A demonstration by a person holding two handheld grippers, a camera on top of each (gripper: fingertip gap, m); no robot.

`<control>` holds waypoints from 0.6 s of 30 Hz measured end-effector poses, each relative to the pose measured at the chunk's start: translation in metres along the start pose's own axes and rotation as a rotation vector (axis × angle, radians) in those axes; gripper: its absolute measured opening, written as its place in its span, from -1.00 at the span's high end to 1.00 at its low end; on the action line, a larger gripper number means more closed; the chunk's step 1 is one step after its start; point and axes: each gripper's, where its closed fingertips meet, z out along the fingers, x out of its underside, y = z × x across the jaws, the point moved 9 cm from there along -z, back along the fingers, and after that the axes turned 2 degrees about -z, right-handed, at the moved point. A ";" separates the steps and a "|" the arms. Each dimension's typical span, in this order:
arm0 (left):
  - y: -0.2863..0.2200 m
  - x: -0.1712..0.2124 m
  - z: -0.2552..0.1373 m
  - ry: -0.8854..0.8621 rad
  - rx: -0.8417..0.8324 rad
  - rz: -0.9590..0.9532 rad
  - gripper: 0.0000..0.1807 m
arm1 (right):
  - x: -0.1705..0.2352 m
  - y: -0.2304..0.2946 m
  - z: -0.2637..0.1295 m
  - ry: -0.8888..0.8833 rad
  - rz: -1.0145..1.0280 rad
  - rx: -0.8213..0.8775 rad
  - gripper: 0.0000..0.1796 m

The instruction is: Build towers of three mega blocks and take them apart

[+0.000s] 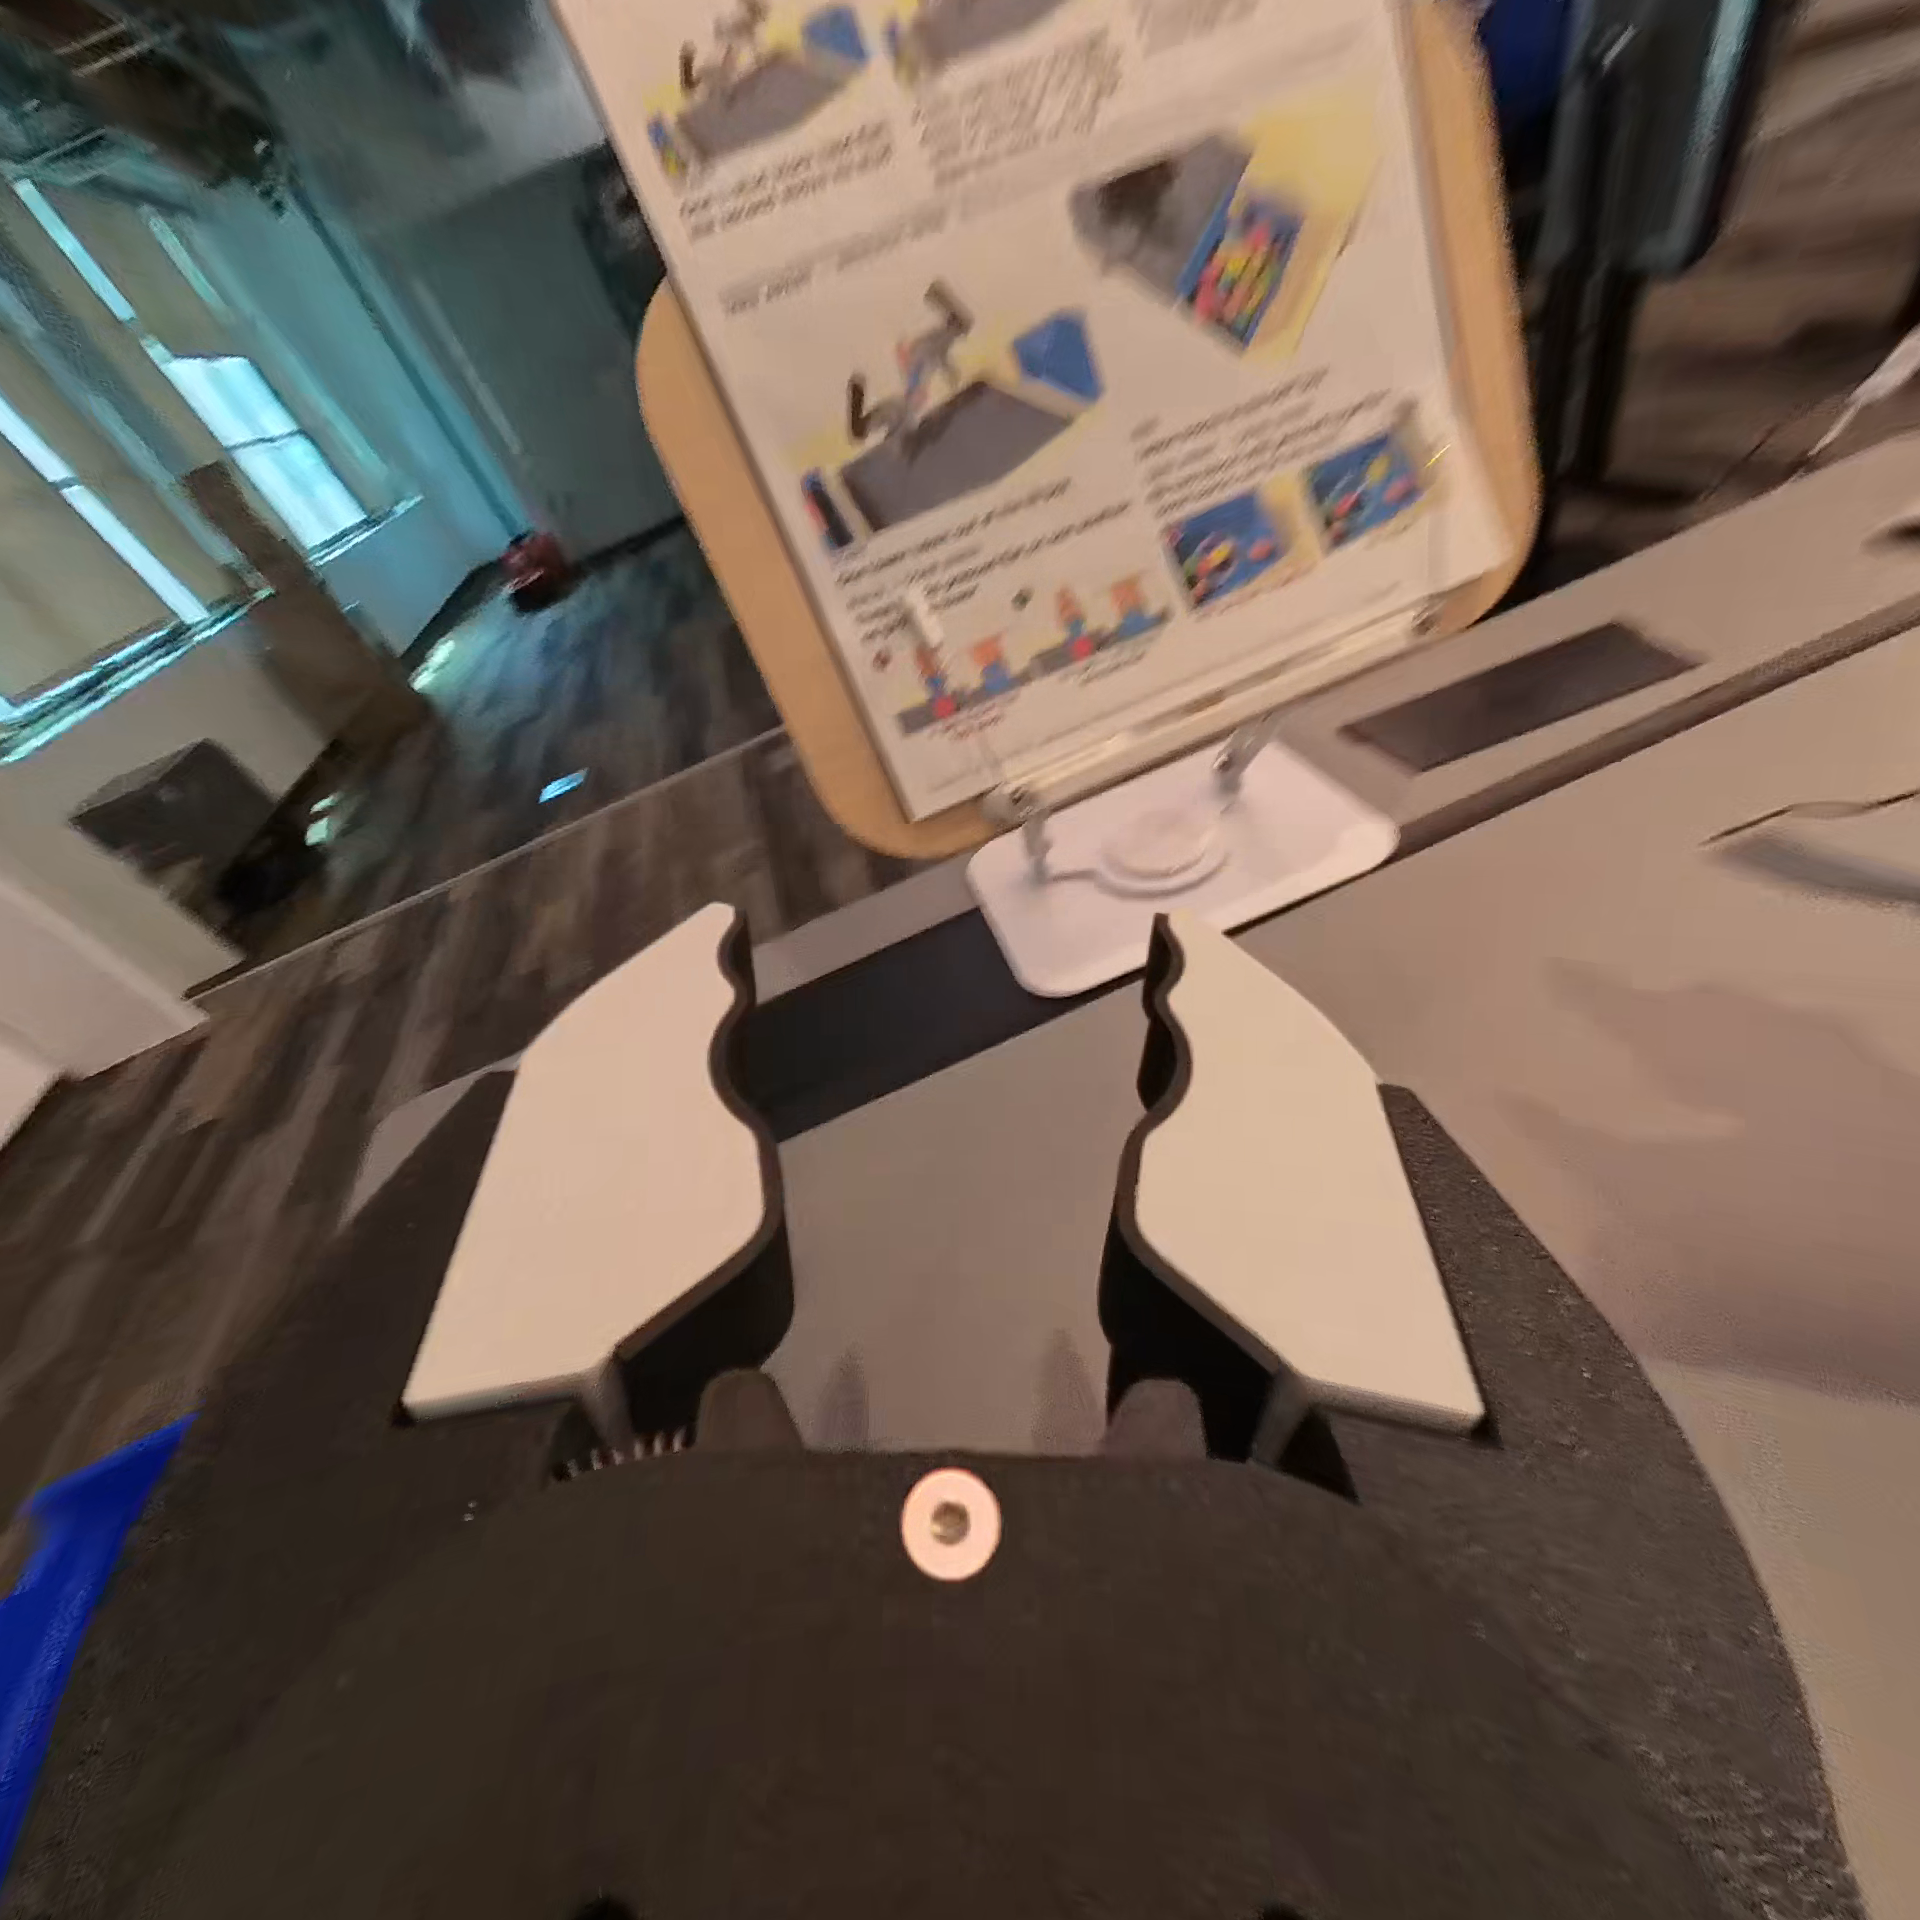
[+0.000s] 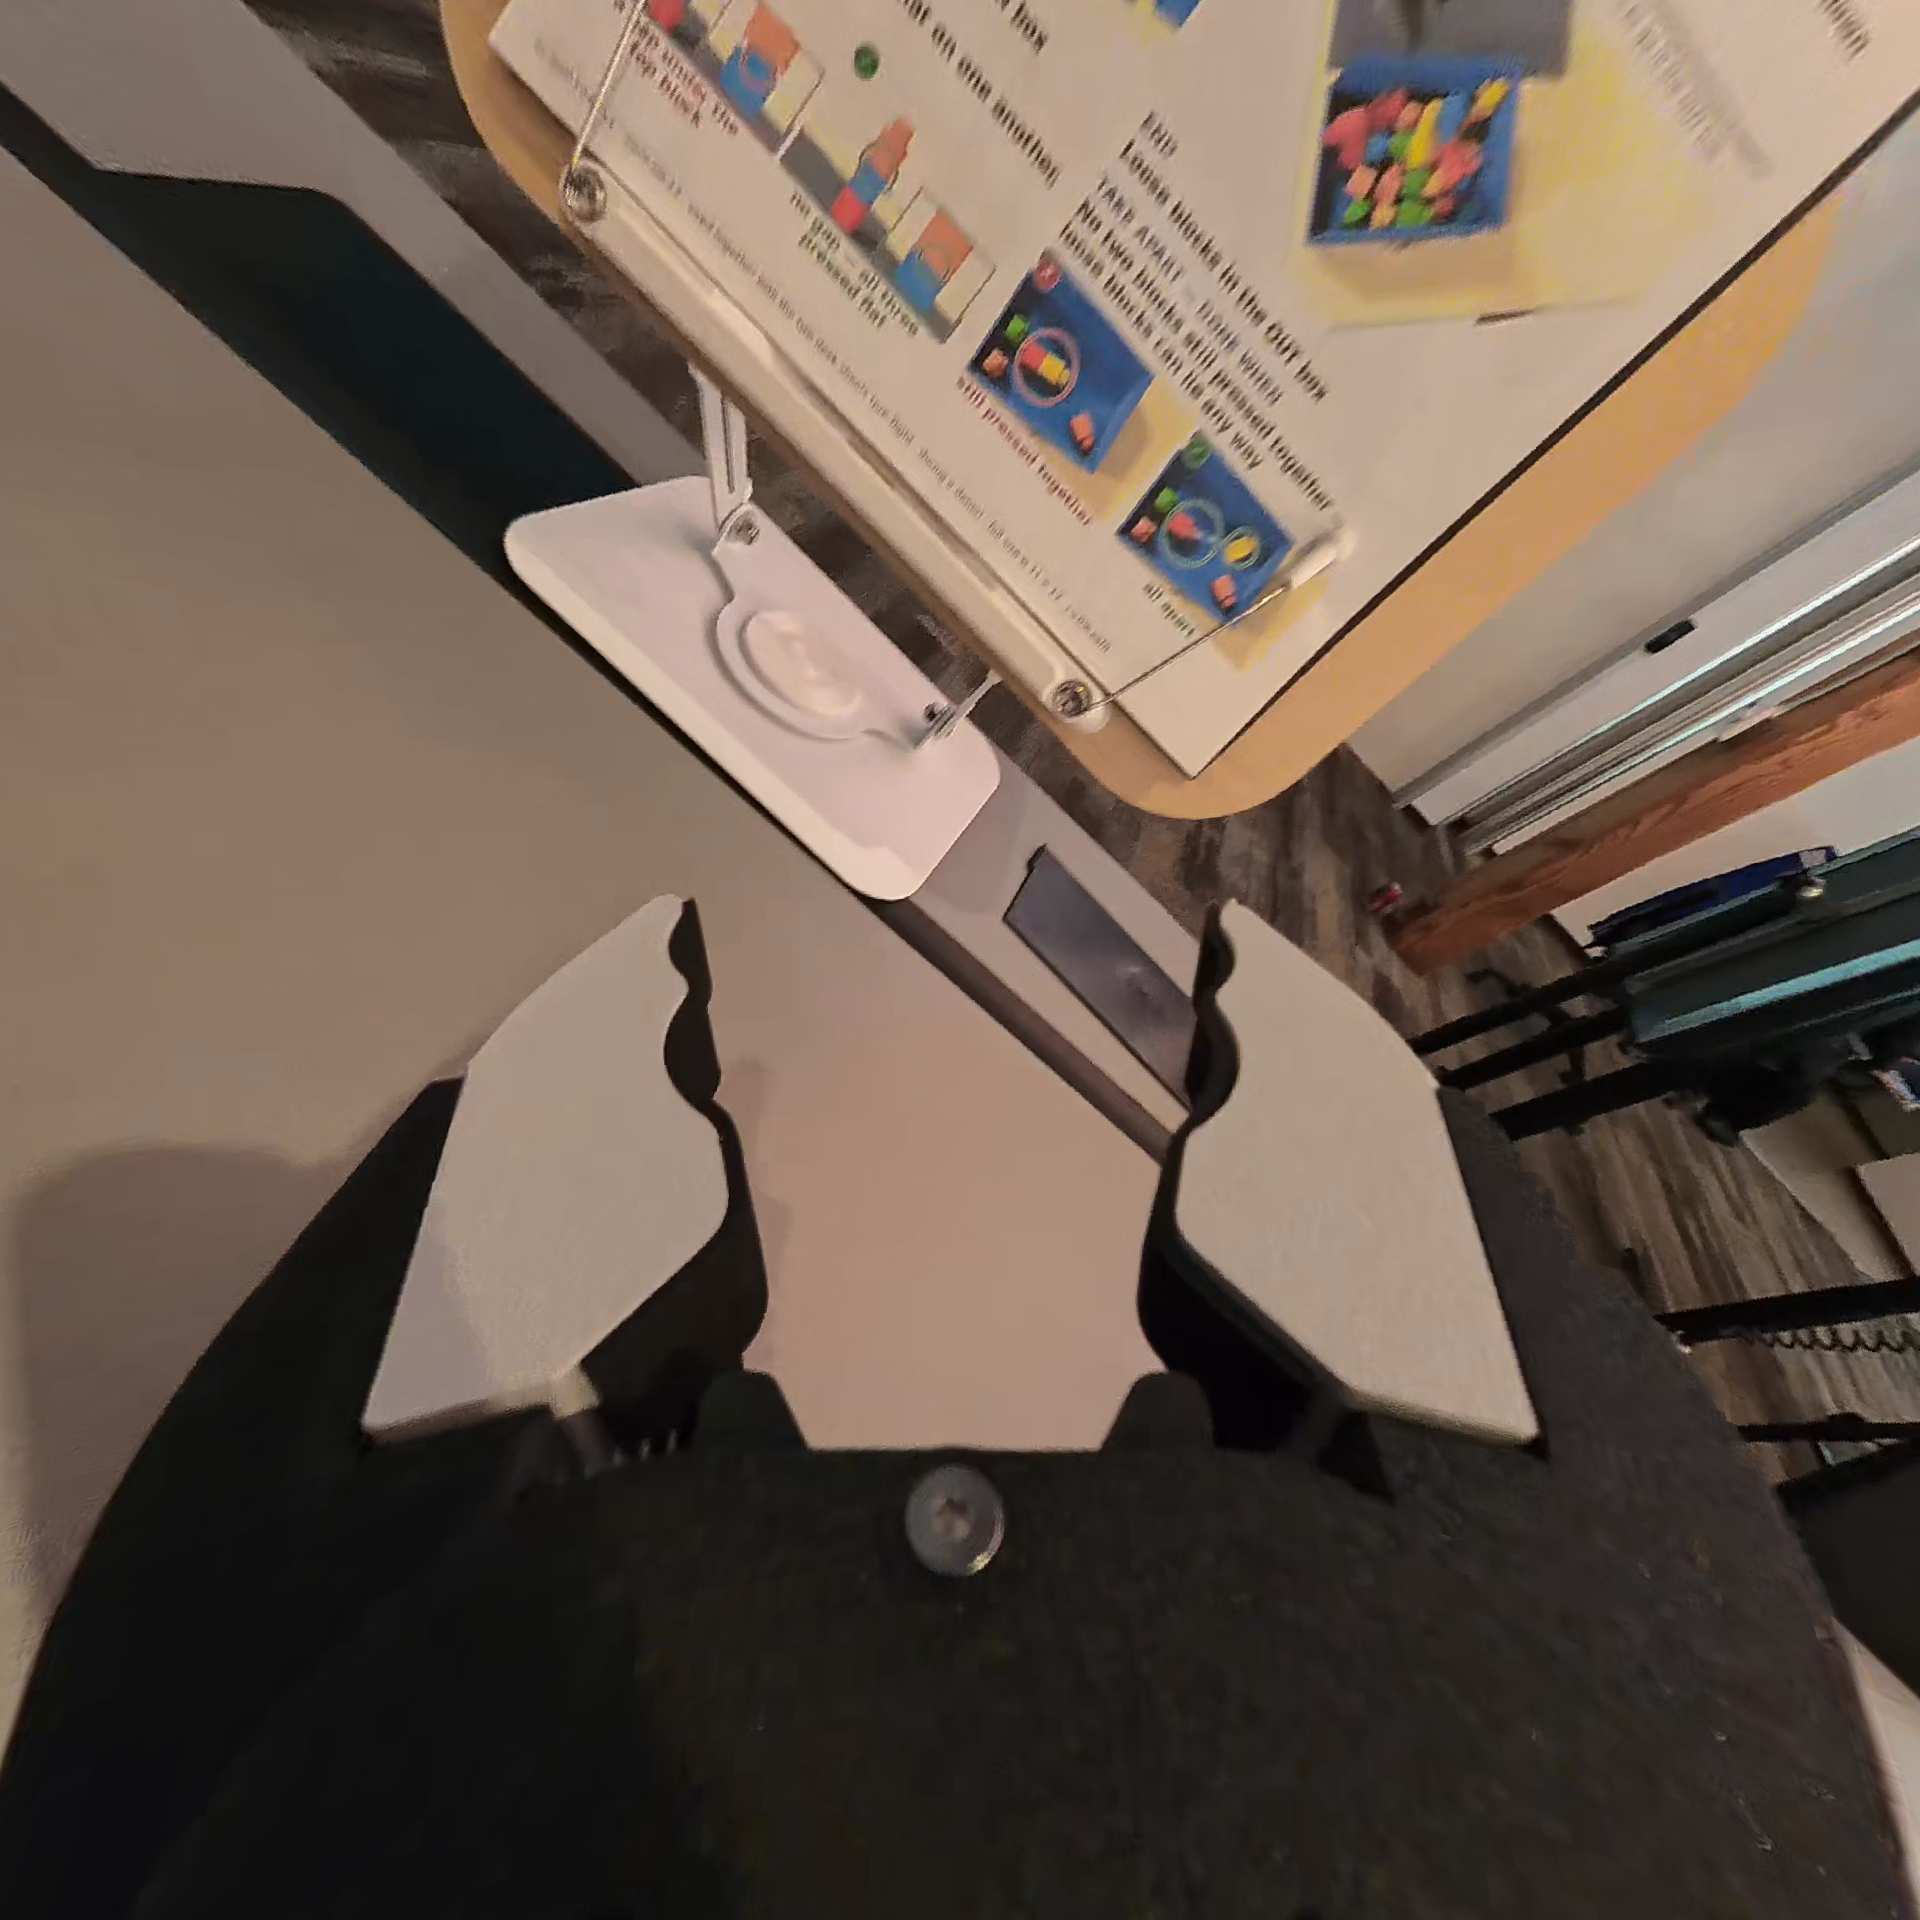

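No loose mega blocks show in either view. My left gripper (image 1: 948, 940) is open and empty, held above the grey table (image 1: 1558, 1091) and a dark mat (image 1: 883, 1018), pointing at an instruction sheet on a stand. My right gripper (image 2: 951, 925) is open and empty too, tilted over the grey table (image 2: 260, 831) and pointing at the same stand. A blue thing (image 1: 62, 1579), perhaps a bin, shows at the lower left edge of the left wrist view. Both views are blurred by motion.
An instruction sheet on a wooden board (image 1: 1039, 416) stands on a white base (image 1: 1174, 862) at the table's far edge; it also shows in the right wrist view (image 2: 1143, 312) with its base (image 2: 769, 686). Dark inset panels (image 1: 1517, 696) (image 2: 1101, 956) lie in the table. Floor lies beyond the edge.
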 end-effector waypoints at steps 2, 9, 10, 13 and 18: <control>0.005 0.004 -0.001 0.061 -0.057 0.054 0.22 | -0.006 -0.002 -0.006 -0.015 -0.005 0.013 0.02; 0.027 0.011 -0.013 0.225 -0.193 0.142 0.22 | -0.018 -0.001 -0.019 -0.048 -0.009 0.008 0.07; 0.033 0.011 -0.018 0.247 -0.213 0.145 0.23 | -0.018 -0.001 -0.019 -0.051 -0.009 0.001 0.09; 0.057 0.016 -0.041 0.328 -0.276 0.136 0.26 | -0.018 -0.002 -0.020 -0.047 0.005 -0.025 0.12; 0.102 0.027 -0.097 0.334 -0.379 -0.023 0.31 | -0.010 -0.012 -0.016 -0.027 0.054 -0.067 0.13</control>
